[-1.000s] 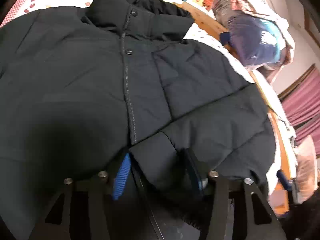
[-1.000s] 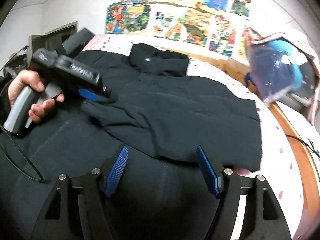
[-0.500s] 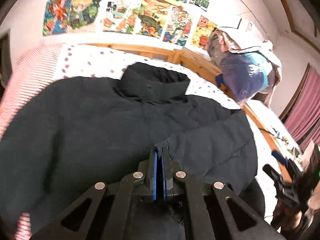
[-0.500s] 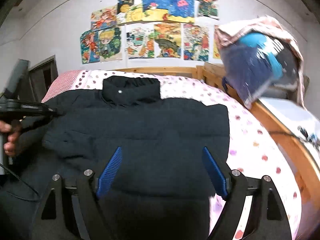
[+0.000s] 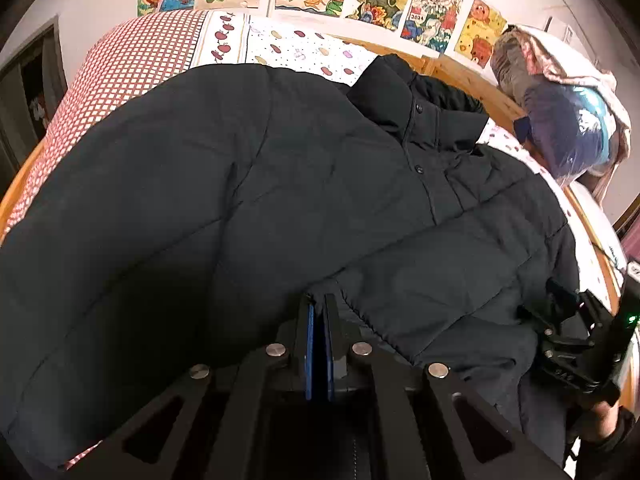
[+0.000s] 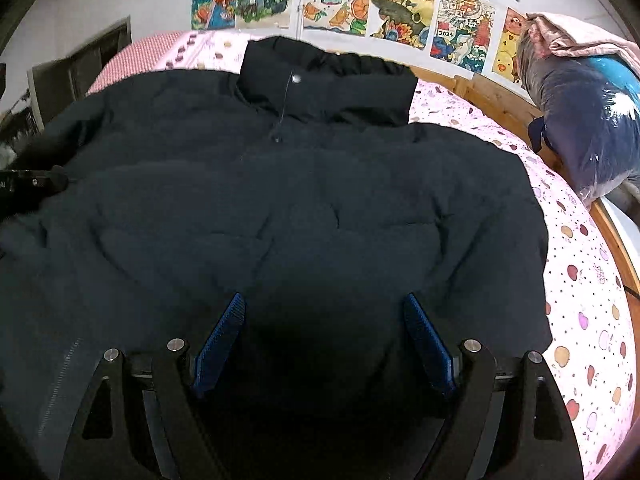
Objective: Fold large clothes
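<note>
Jacket (image 6: 304,200) spread on the bed (image 6: 580,280), collar towards the postered wall (image 6: 400,4) (bundle (image 6: 588,120) piled at right).

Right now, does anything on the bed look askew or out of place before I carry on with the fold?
Nothing stands out. The black jacket lies flat on the bed, one sleeve folded across its front.

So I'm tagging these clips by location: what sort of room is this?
Most likely a bedroom, perhaps a child's: a black jacket lies on a wooden-framed bed with fruit-print sheets, and cartoon drawings cover the wall behind.
</note>
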A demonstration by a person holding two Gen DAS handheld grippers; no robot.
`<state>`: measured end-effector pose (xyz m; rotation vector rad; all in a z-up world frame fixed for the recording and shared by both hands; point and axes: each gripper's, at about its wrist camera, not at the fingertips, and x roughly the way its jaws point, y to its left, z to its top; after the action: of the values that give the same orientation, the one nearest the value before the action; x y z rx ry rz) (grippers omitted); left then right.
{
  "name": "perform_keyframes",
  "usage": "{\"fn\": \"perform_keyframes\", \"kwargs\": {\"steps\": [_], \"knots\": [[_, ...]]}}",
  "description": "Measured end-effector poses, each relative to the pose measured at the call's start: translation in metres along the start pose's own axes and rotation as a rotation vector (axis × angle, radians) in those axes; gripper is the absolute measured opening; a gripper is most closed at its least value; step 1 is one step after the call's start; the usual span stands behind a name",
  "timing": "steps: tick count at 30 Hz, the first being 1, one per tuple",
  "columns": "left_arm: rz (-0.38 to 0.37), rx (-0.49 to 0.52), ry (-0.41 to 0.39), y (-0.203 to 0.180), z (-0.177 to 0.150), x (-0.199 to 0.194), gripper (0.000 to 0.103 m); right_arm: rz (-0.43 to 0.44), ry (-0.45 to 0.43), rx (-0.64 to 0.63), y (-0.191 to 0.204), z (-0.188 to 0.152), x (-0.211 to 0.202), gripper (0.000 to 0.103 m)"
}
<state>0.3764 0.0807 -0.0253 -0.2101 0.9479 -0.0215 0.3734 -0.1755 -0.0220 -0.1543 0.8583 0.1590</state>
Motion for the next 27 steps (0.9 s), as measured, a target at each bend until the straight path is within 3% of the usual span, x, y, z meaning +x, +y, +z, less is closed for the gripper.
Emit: {"fn": "perform_keyframes", "kwargs": {"steps": [4,8,10,12,18,23,25,27], "knots": [[0.004,-0.044,-0.012,0.006,-0.001,-0.01,0.015,-0.01,0.001,0.002,0.003,-0.003,-0.001,0.078],[0.025,-0.101,-0.04,0.011,-0.011,-0.034,0.035,-0.012,-0.015,0.029,0.002,0.003,-0.027,0.078],[-0.003,-0.129,-0.086,0.016,-0.019,-0.053,0.074,0.011,-0.039,0.044,0.007,0.008,-0.044,0.079],[-0.028,-0.18,-0.163,0.025,-0.033,-0.08,0.086,0.042,-0.064,0.052,0.015,0.013,-0.059,0.082],[0.03,-0.307,-0.255,0.063,-0.079,-0.139,0.091,0.137,-0.121,0.028,0.066,0.023,-0.087,0.085],[0.158,-0.597,-0.325,0.124,-0.148,-0.174,0.091,0.187,-0.142,0.01,0.109,0.025,-0.091,0.085],[0.225,-0.687,-0.362,0.143,-0.169,-0.179,0.091,0.183,-0.156,0.001,0.122,0.025,-0.09,0.085],[0.247,-0.8,-0.381,0.165,-0.186,-0.179,0.091,0.162,-0.166,-0.011,0.132,0.024,-0.09,0.085]]}}
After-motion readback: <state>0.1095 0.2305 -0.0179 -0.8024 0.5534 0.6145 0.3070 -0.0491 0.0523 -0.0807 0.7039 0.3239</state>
